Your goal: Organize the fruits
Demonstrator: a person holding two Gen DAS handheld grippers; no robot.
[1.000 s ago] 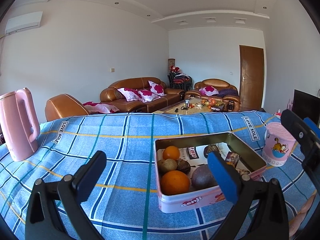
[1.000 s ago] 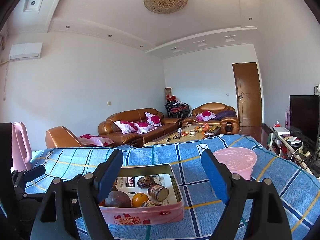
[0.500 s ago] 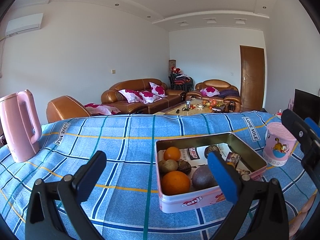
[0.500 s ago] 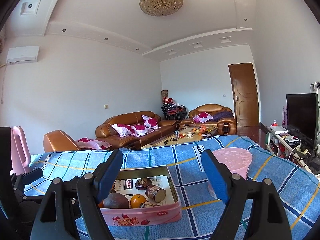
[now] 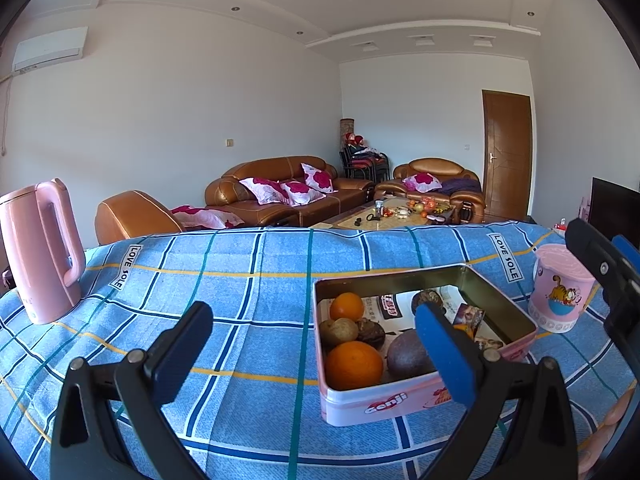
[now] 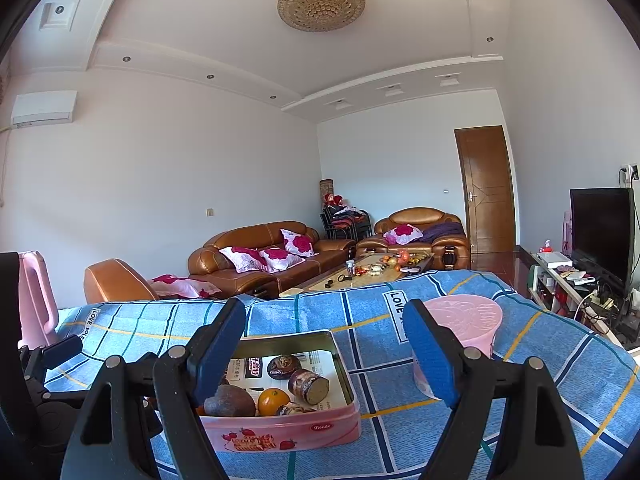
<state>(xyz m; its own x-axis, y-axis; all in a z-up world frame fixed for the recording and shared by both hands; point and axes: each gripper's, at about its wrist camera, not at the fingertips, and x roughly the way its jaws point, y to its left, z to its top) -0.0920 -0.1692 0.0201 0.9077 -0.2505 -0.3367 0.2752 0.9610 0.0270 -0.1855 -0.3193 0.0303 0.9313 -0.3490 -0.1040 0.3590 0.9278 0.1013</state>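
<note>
On the table (image 5: 248,264), under a blue checked cloth, a pink tin (image 5: 384,400) is sitting open with the fruit in it, so I'm using that as my reference. Inside the tin a big orange (image 5: 353,365) is lying at the near left corner, a smaller orange (image 5: 346,306) is sitting behind it toward the far wall, and a brownish-green fruit (image 5: 338,331) is wedged between the two. A dark purple fruit (image 5: 406,356) is resting just right of the big orange. The bottom of the tin is lined with printed paper.

The left gripper (image 5: 312,344) is hovering in front of the tin and to its left, fingers spread wide with nothing between them. The right gripper (image 6: 324,348) is hanging over the tin's near right side, fingers (image 6: 430,356) also standing wide and gripping nothing.

Right of the tin a pink cup (image 5: 560,288) is standing upright, near it but apart. Well off to the tin's left a pink kettle (image 5: 40,248) is standing on the cloth.
</note>
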